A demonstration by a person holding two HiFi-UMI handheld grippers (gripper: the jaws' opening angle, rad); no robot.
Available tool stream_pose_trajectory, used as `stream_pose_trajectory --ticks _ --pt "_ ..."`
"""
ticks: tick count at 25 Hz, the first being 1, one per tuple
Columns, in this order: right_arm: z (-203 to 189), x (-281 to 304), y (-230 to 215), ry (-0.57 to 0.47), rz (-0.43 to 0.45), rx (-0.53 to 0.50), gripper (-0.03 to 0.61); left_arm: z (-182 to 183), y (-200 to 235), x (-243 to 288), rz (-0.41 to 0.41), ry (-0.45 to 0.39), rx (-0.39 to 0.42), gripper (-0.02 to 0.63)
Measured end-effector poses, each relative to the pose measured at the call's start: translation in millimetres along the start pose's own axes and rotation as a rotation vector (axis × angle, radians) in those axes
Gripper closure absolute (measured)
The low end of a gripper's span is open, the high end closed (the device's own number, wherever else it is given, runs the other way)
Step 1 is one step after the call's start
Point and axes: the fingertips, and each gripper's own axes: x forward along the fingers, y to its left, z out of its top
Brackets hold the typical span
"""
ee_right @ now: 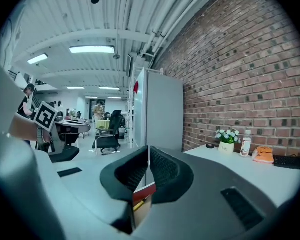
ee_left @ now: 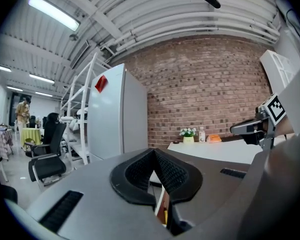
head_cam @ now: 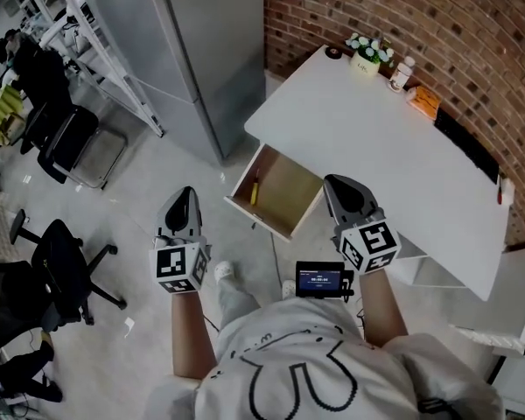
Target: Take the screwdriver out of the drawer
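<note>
— Head view first. How many grippers, and where?
— Two. The left gripper [head_cam: 185,198] and the right gripper [head_cam: 337,184] each carry one black-and-white marker cube [head_cam: 180,268], and both point away from the person. Between them, just ahead, one open wooden drawer [head_cam: 289,195] sticks out from under one white table [head_cam: 376,147].
— And the screwdriver?
— One yellow-handled screwdriver [head_cam: 255,190] lies in the drawer, along the side nearer the left gripper and ahead of it to its right. Neither gripper touches it.
— What does the left gripper view show?
— Its two black ribbed pads [ee_left: 137,173] are pressed together at the tips, with nothing between them. A strip of the drawer and a bit of yellow show through the slit below them. Ahead stand one grey metal cabinet [ee_left: 112,114] and the red brick wall [ee_left: 205,84], and the right gripper shows off to the right.
— And the right gripper view?
— The same: two pads [ee_right: 166,173] clenched on nothing. The drawer rim and the yellow handle sit just under them. Ahead to the right, on the table, are one small pot of white flowers [ee_right: 226,136], one white bottle [ee_right: 246,144] and one orange object [ee_right: 263,154]. The left gripper's cube is off to the left.
</note>
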Motion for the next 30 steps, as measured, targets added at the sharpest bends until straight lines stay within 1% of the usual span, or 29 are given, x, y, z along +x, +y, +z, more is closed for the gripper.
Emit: stream_pose_trajectory --ticks 11,17,20,23,26,30 --pt "13.0 95.9 40.8 0.029 -0.131 0.029 0.555 0.0 112.9 73.7 -0.119 0.008 0.004 0.604" --pt "10.5 138.7 57.6 0.054 -0.226 0.054 0.555 -13.7 160.3 109.0 -0.205 0.029 -0.001 0.604" --pt "5.4 150.1 65.8 0.072 -0.273 0.073 0.555 -21.6 175.8 120.5 -0.258 0.045 0.007 0.604" --pt "2.2 161.0 72.5 0.089 -0.299 0.082 0.555 -25.8 186.7 130.6 -0.294 0.054 0.01 0.604" --pt "-3.2 169.9 78.6 0.115 -0.299 0.085 0.555 -31.3 193.9 137.4 -0.305 0.065 0.0 0.604" --pt "-10.7 175.8 78.6 0.146 -0.289 0.084 0.555 -42.0 197.6 141.5 -0.299 0.082 -0.022 0.604"
